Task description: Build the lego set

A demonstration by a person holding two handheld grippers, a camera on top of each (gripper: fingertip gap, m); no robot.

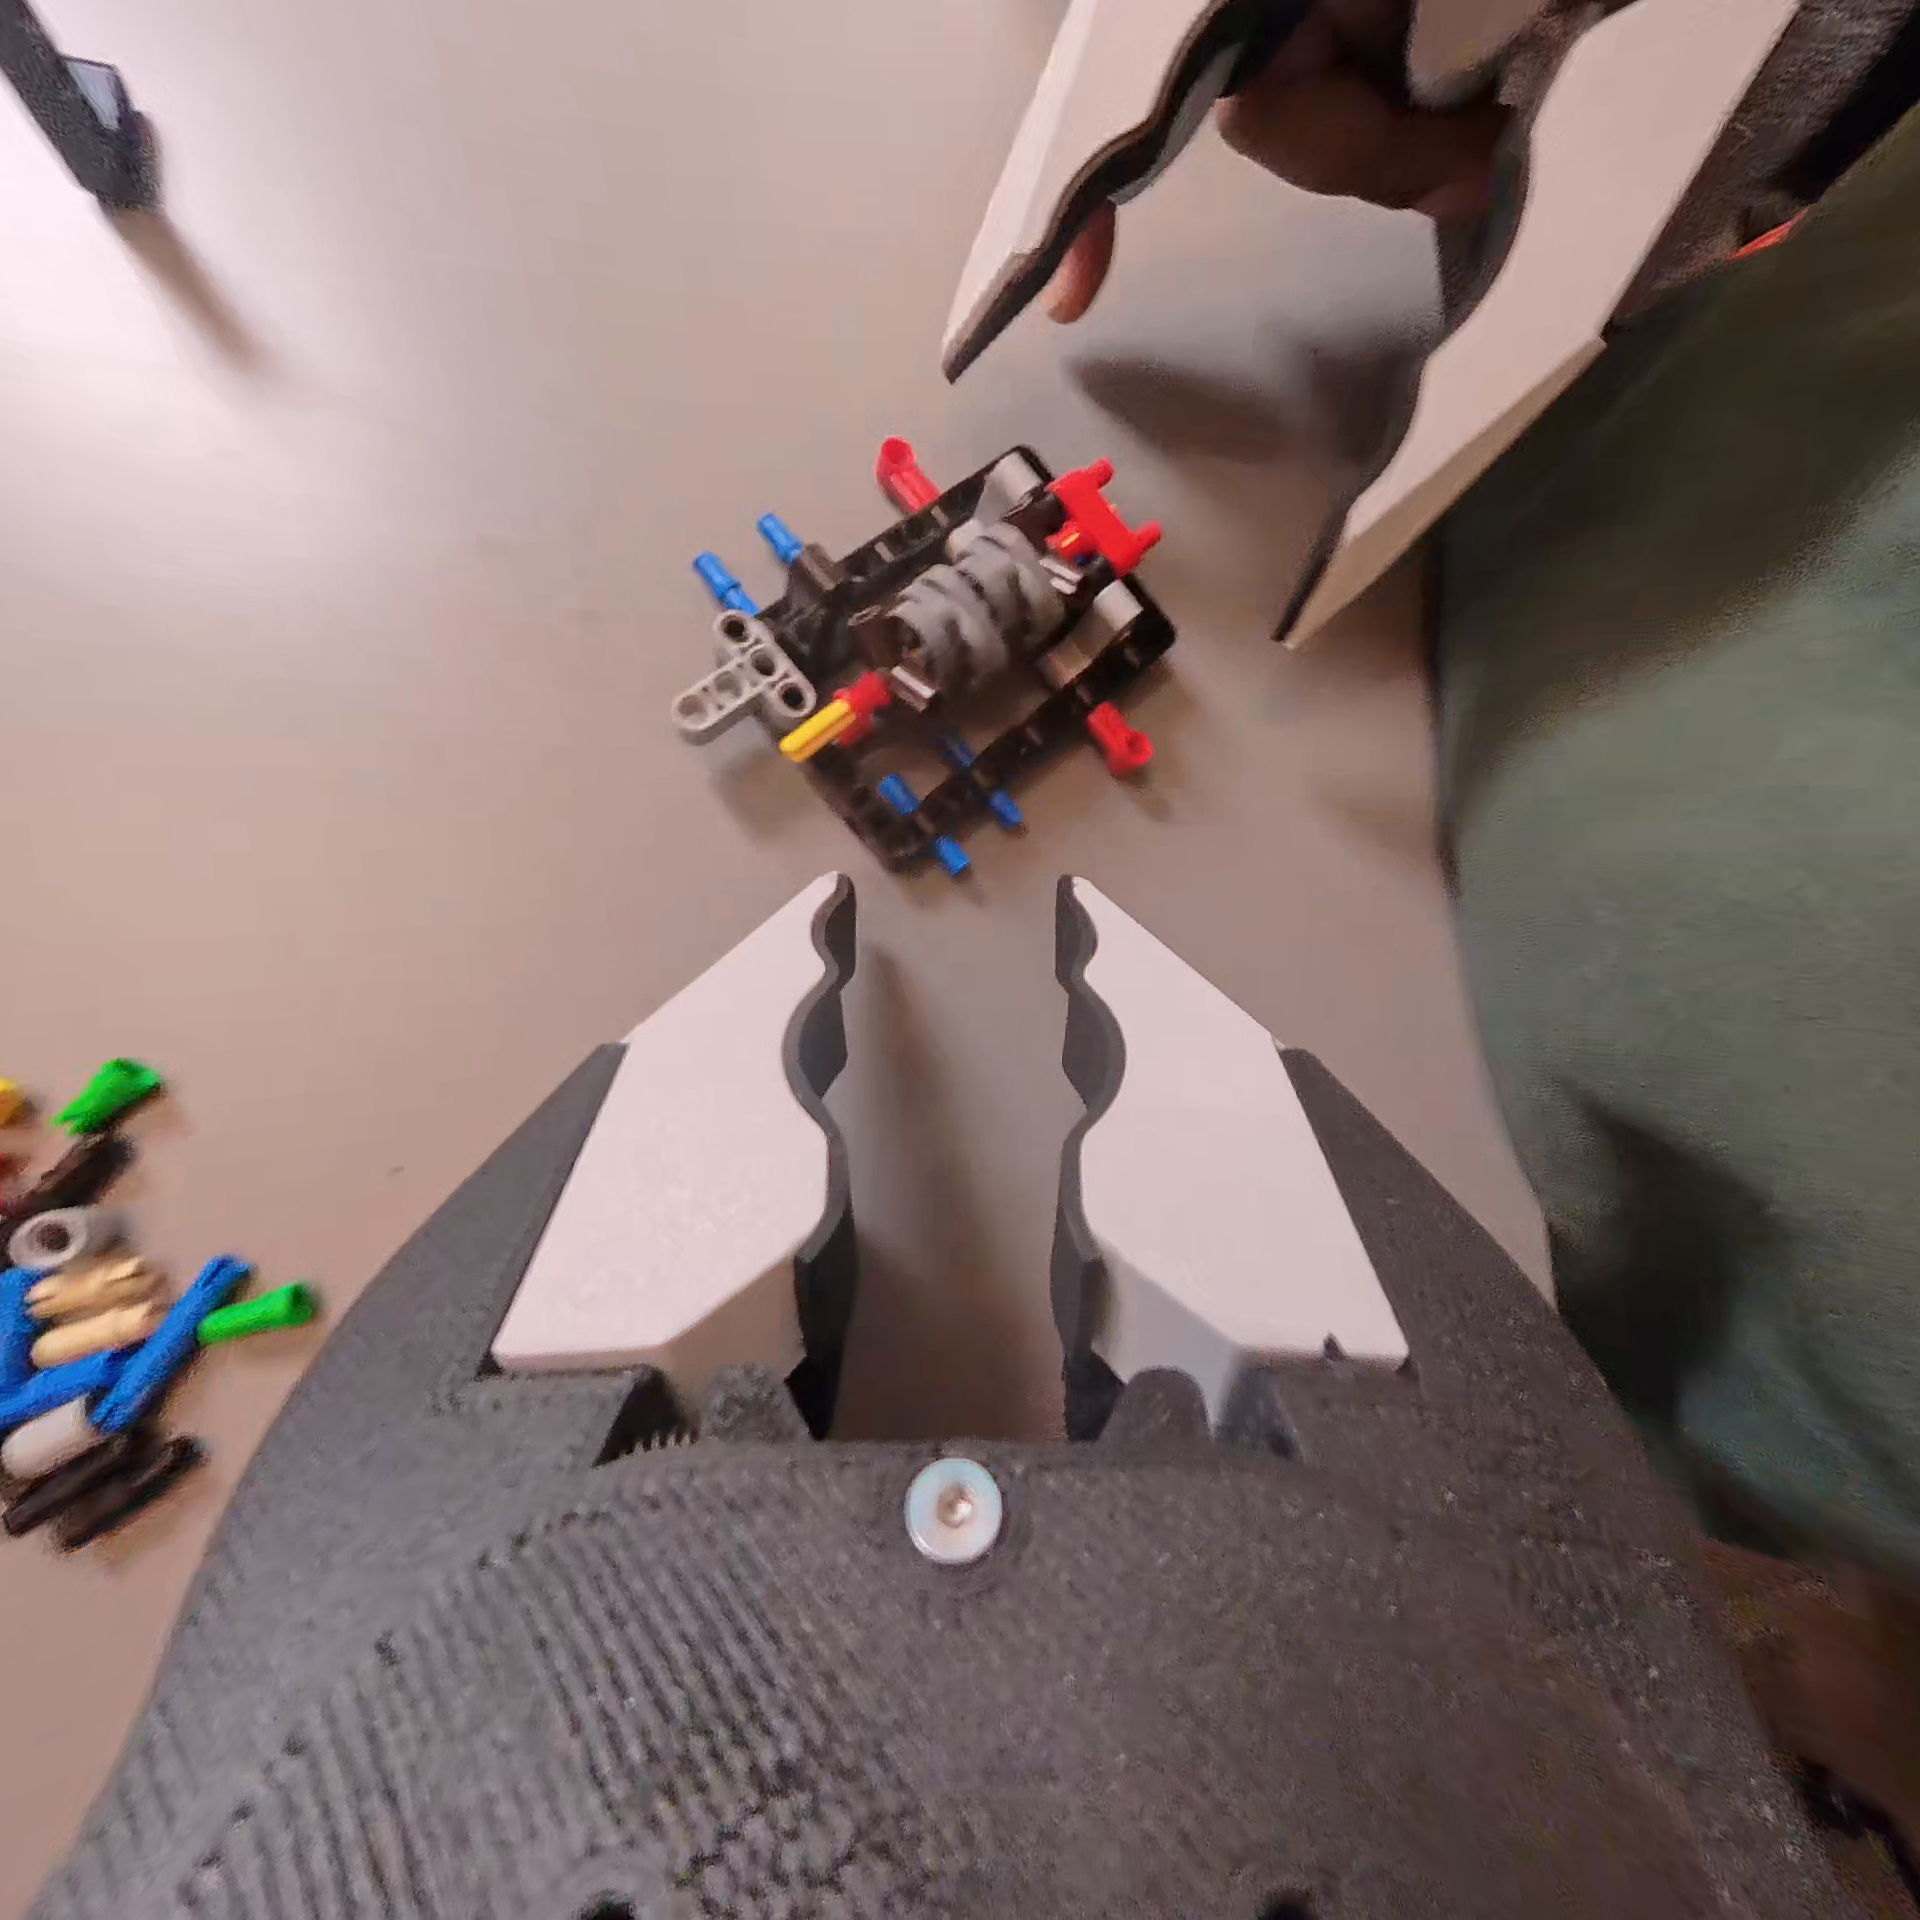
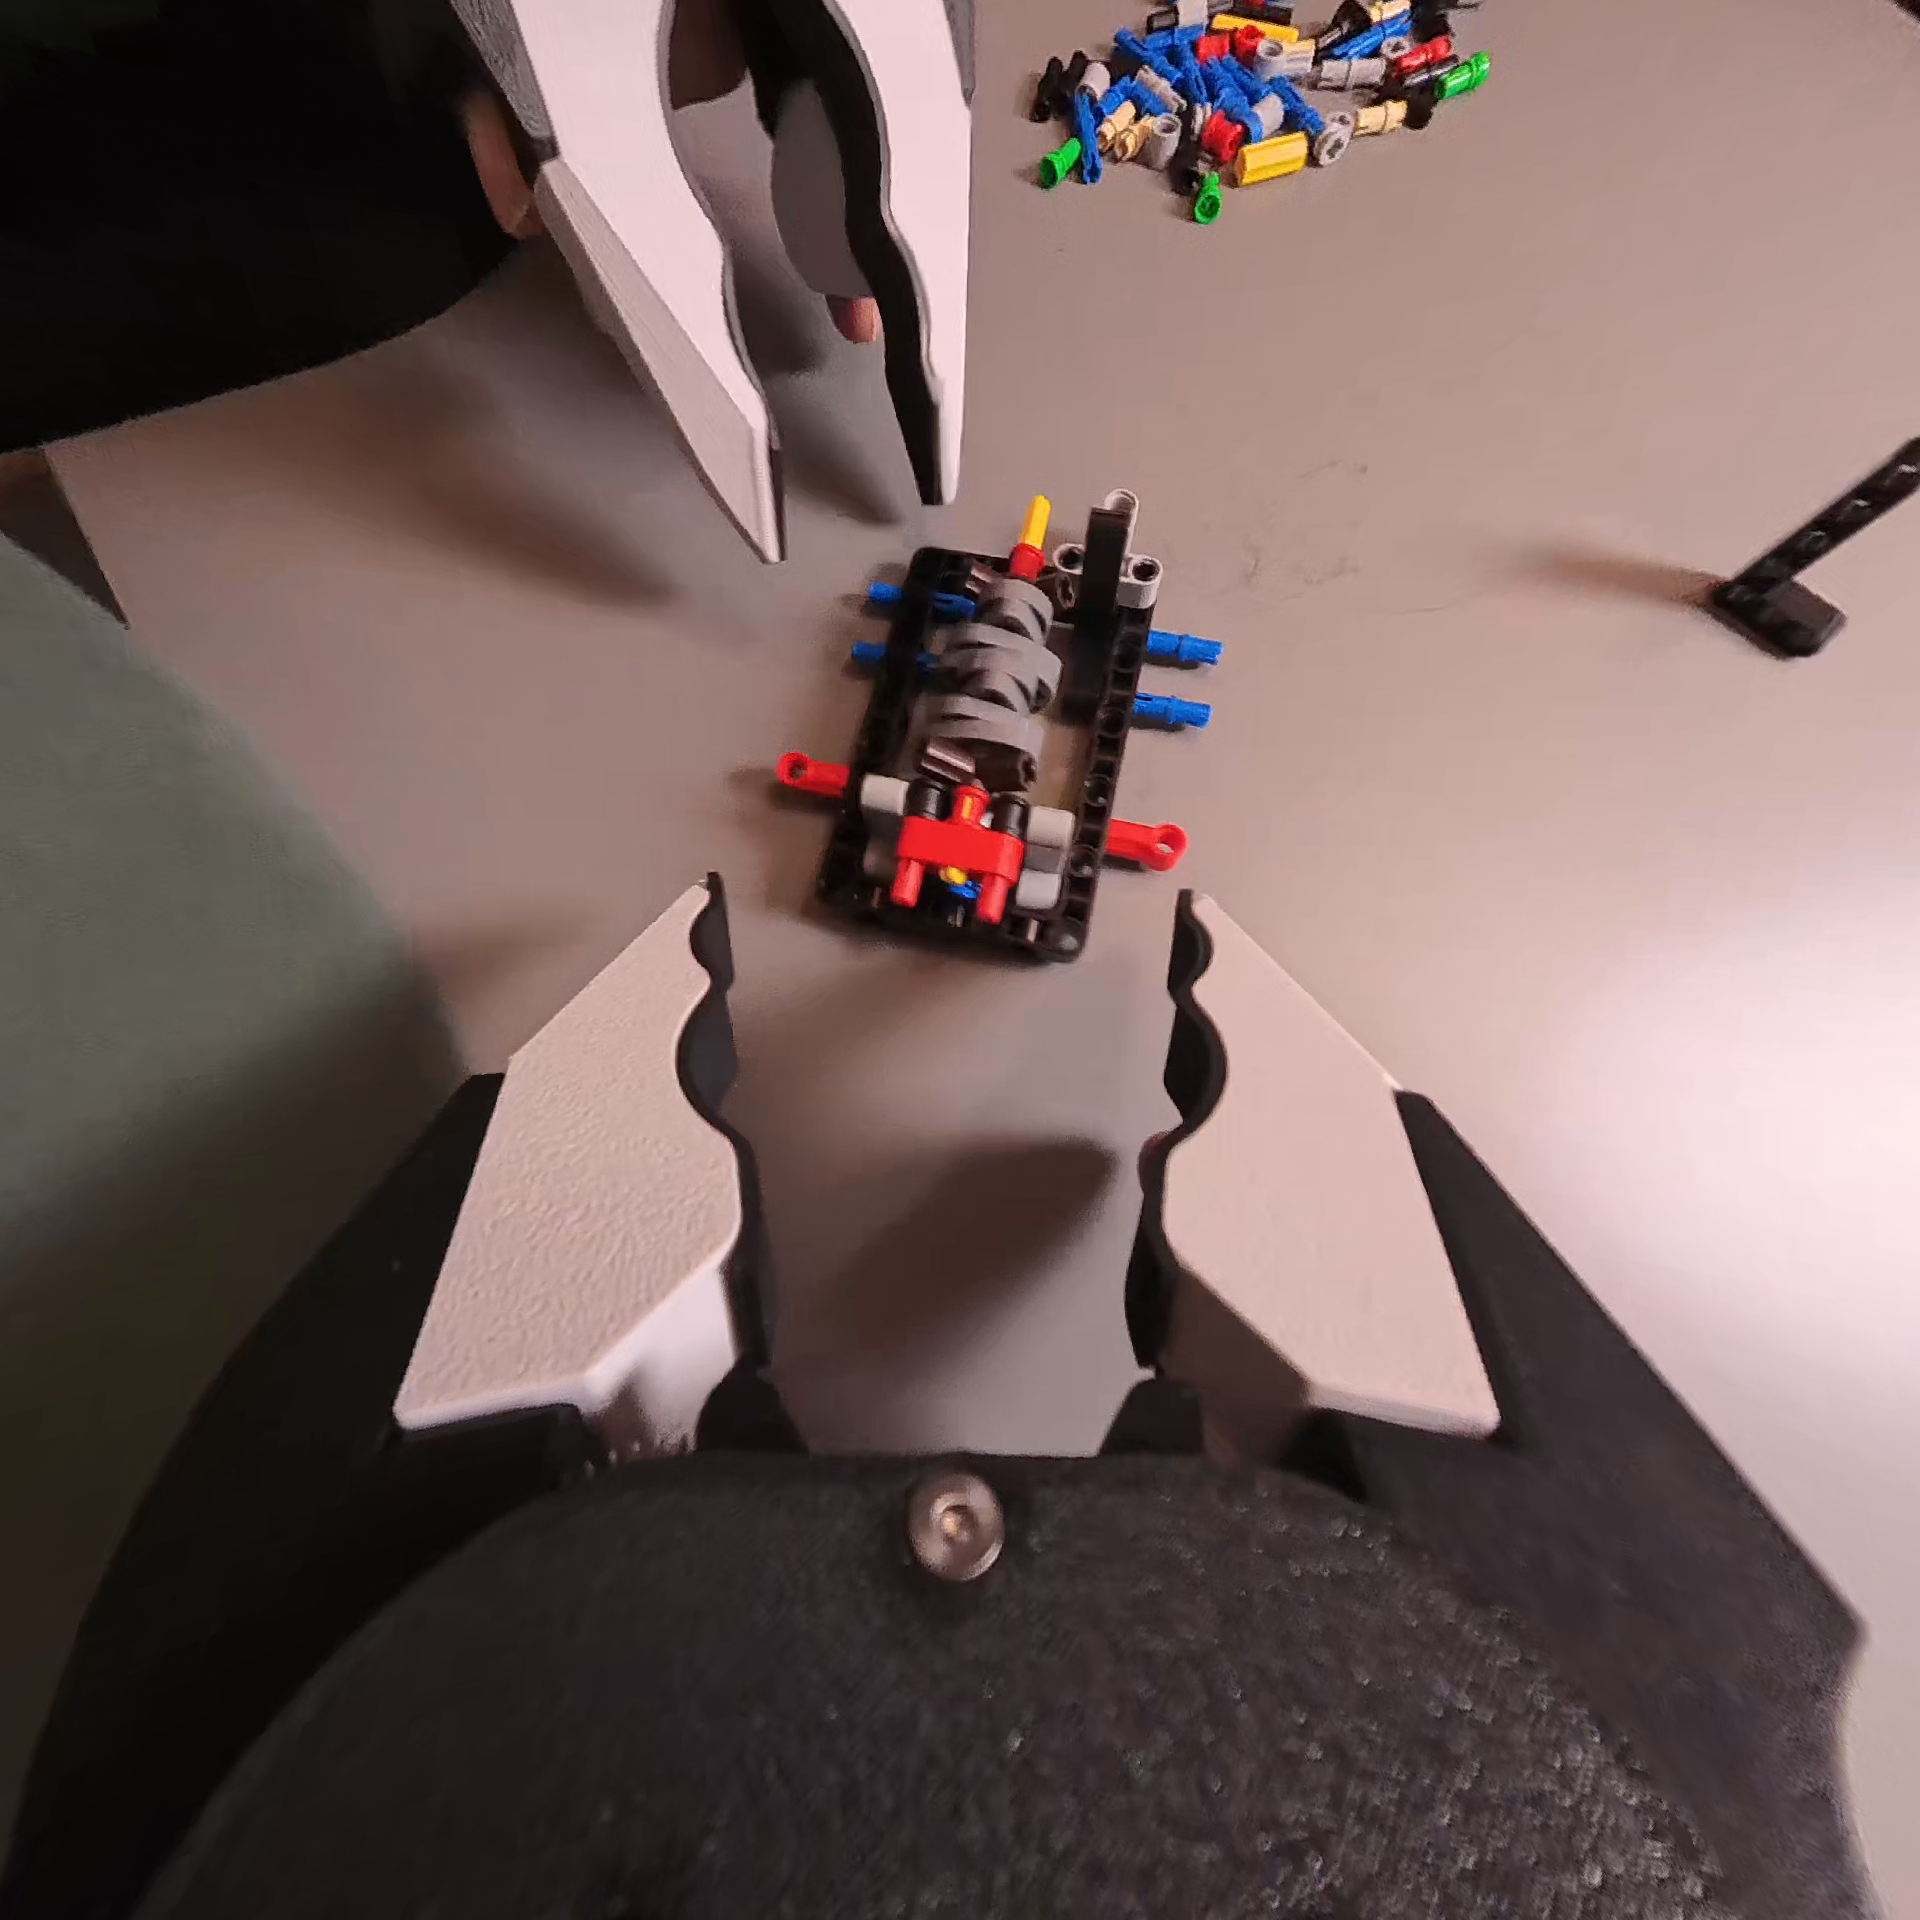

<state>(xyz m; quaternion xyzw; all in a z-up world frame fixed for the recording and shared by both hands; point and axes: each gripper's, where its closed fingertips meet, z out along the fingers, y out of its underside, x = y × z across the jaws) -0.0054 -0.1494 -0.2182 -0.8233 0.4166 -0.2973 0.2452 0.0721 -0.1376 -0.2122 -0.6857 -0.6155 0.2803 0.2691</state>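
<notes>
Partly built lego assembly (image 2: pixel 977 748) flat on the grey surface (image 2: pixel 1455 935), between the two grippers, touching neither. Black rectangular frame; dark grey twisted gear stack (image 2: pixel 992 681) along the middle. Red cross-piece (image 2: pixel 961 847) at the end nearest the right wrist camera. Yellow axle tip (image 2: pixel 1035 520) and an upright black beam with light grey connector (image 2: pixel 1117 561) at the far end. Blue pins (image 2: pixel 1179 649) out of both long sides, red pins (image 2: pixel 1148 840) near the red end.

Left gripper (image 1: pixel 956 883) just short of the frame's blue-pin corner (image 1: pixel 945 847), jaws parted, nothing between them. Same gripper (image 2: pixel 852 520) seen from the right wrist view, tips down beside the yellow-axle end, clear of the frame.

Right gripper (image 2: pixel 945 894) spread wide, empty, tips either side of the red end, not touching. From the left wrist view, right gripper (image 1: pixel 1112 499) raised beyond the red end.

Bare surface around the frame on all sides. Loose parts pile (image 2: pixel 1257 94) well apart, far right in the right wrist view; same pile (image 1: pixel 94 1320) at the left border of the left wrist view. Lone black beam (image 2: pixel 1808 582) well off to the right, standing tilted. Green sleeve (image 1: pixel 1683 935) close along one side; surface edge (image 2: pixel 62 457) visible there.
</notes>
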